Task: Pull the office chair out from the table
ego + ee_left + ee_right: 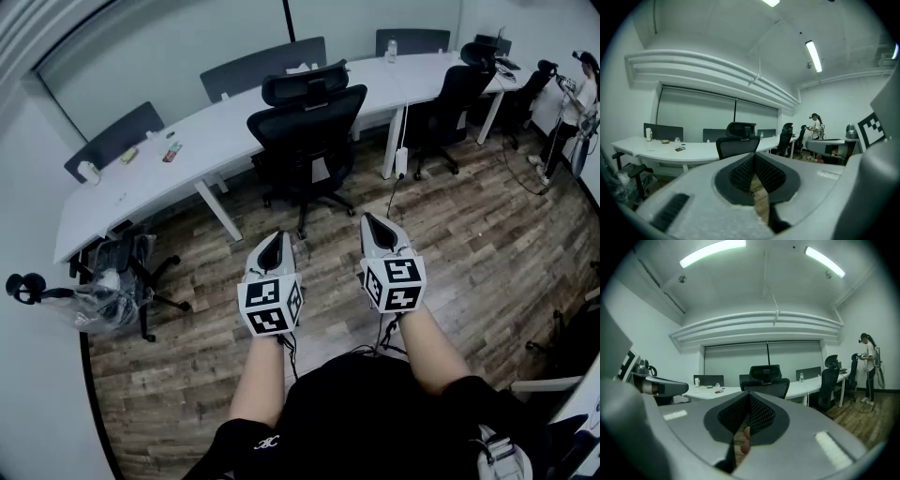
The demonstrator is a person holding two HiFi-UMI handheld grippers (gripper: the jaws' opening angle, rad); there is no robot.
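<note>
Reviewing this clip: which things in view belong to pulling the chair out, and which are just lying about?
Job: office chair, table, left gripper, right gripper, both shut and empty.

Lying about: bottle, small items on the tabletop, second black chair farther right, another chair at far left.

My left tool [754, 161] blocks the office chair [738, 140] from the backrest down, and my right tool [749, 401] does the same in its own view. From my head, the small bits [172, 150] on the bench [225, 127] are too tiny to name. The person [577, 98] far right is clipped by the edge.
</note>
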